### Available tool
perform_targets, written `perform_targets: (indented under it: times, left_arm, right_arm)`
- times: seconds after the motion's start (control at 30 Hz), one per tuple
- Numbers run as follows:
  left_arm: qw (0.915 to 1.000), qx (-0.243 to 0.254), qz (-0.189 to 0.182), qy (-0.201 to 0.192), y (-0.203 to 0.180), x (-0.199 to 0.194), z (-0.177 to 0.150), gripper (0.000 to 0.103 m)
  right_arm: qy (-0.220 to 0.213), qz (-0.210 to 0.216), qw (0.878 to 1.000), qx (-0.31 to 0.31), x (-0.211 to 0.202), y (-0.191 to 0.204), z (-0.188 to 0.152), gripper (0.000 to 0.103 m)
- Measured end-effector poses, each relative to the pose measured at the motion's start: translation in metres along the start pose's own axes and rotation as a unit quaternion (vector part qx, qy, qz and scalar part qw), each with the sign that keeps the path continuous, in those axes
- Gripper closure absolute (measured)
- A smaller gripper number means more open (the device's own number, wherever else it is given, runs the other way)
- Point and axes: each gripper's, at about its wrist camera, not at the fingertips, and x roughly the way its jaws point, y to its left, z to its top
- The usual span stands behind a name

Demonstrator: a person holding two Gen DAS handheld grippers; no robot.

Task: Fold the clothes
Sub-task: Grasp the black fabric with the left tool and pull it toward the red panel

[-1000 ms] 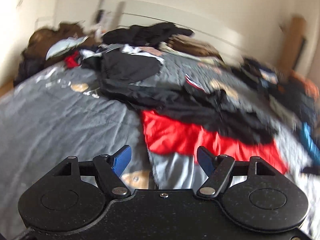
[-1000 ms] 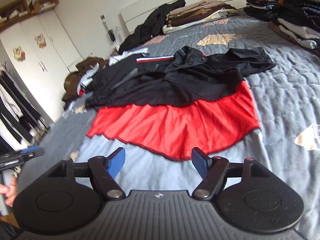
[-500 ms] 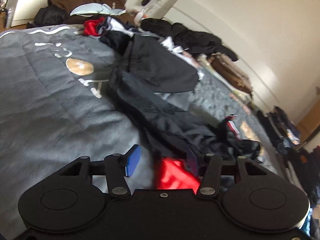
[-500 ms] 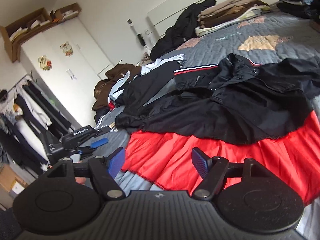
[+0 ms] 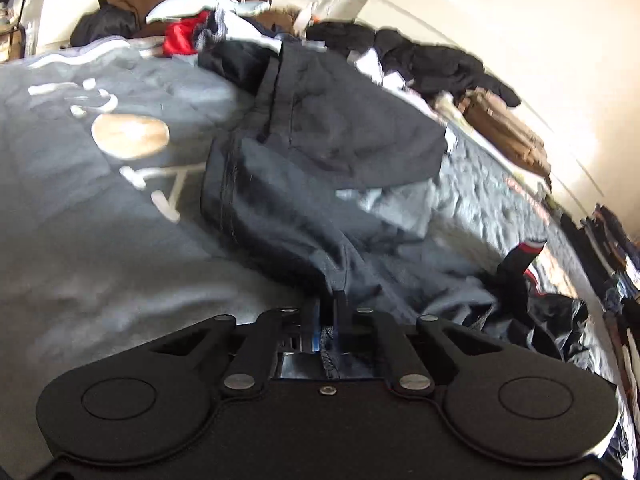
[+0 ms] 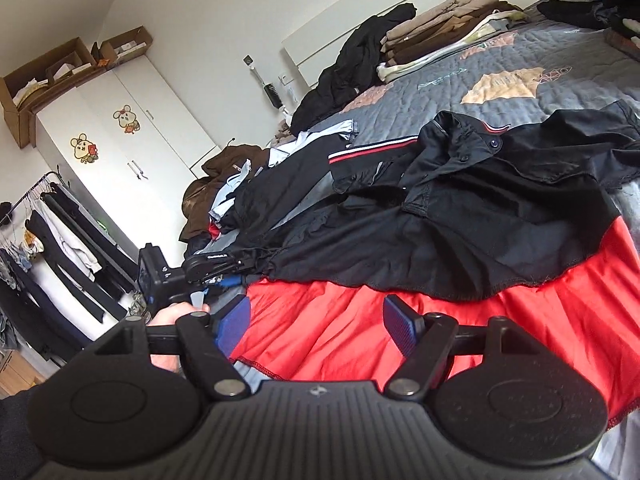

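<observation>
Lying rumpled on the grey bedspread (image 6: 560, 60), partly over a red garment (image 6: 400, 320), the black garment (image 6: 420, 248) is being pinched at its hem corner by the left gripper (image 5: 327, 316), fingers pressed together on the cloth. Right gripper (image 6: 316, 320) is hovering w/ fingers spread just short of the hem, over the red cloth. Judging by this, it's worth pinching the matching hem corner & pulling taut, so only the black layer is coming up.

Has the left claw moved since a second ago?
Yes. The left claw went forward across the grey bedspread to the black garment and shut on its edge.
</observation>
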Motion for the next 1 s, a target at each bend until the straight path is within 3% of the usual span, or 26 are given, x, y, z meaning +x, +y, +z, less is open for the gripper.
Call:
perform_targets:
  times: [0.2, 0.3, 0.33, 0.4, 0.43, 0.47, 0.53, 0.67, 0.77, 0.8, 0.87, 1.0]
  left_arm:
    - [0.9987, -0.018, -0.010, -0.047, 0.017, -0.047, 0.010, 0.099]
    - [0.9993, -0.032, -0.013, 0.013, 0.029, -0.045, 0.014, 0.099]
    - [0.9995, -0.029, -0.007, 0.014, 0.032, -0.045, 0.013, 0.097]
    - [0.9994, -0.030, -0.003, 0.014, 0.037, -0.046, 0.011, 0.090]
    - [0.9991, -0.040, -0.001, 0.016, 0.040, -0.045, 0.010, 0.075]
    - [0.9985, -0.053, 0.001, 0.014, 0.044, -0.045, 0.008, 0.055]
    - [0.9966, -0.082, 0.010, -0.004, 0.054, -0.043, 0.006, 0.034]
    - [0.9884, -0.151, 0.010, -0.003, 0.072, -0.026, 0.007, 0.033]
    - [0.9908, -0.134, 0.008, -0.016, 0.062, -0.015, 0.013, 0.037]
    - [0.9917, -0.128, 0.006, -0.016, 0.058, -0.012, 0.015, 0.044]
    - [0.9936, -0.111, 0.011, -0.017, 0.047, -0.005, 0.020, 0.094]
    - [0.9981, -0.016, 0.015, -0.058, -0.001, -0.012, 0.031, 0.100]
  right_arm:
    - [0.010, 0.001, 1.000, 0.003, 0.005, 0.001, -0.003, 0.031]
    - [0.011, 0.005, 1.000, 0.002, 0.005, 0.003, -0.003, 0.031]
    - [0.011, 0.006, 1.000, 0.002, 0.004, 0.004, -0.002, 0.031]
    - [0.014, 0.008, 1.000, 0.001, 0.005, 0.005, -0.002, 0.031]
    - [0.015, 0.009, 1.000, 0.000, 0.005, 0.005, -0.002, 0.031]
    - [0.016, 0.010, 1.000, -0.001, 0.005, 0.006, -0.002, 0.031]
    - [0.018, 0.012, 1.000, -0.004, 0.005, 0.007, -0.002, 0.031]
    - [0.019, 0.010, 1.000, -0.001, 0.006, 0.005, -0.003, 0.031]
    - [0.021, 0.008, 1.000, 0.001, 0.007, 0.003, -0.003, 0.031]
    - [0.021, 0.007, 1.000, 0.002, 0.008, 0.002, -0.003, 0.031]
    - [0.022, 0.006, 1.000, 0.004, 0.008, 0.001, -0.003, 0.031]
    - [0.017, 0.007, 1.000, 0.007, 0.005, 0.000, -0.002, 0.031]
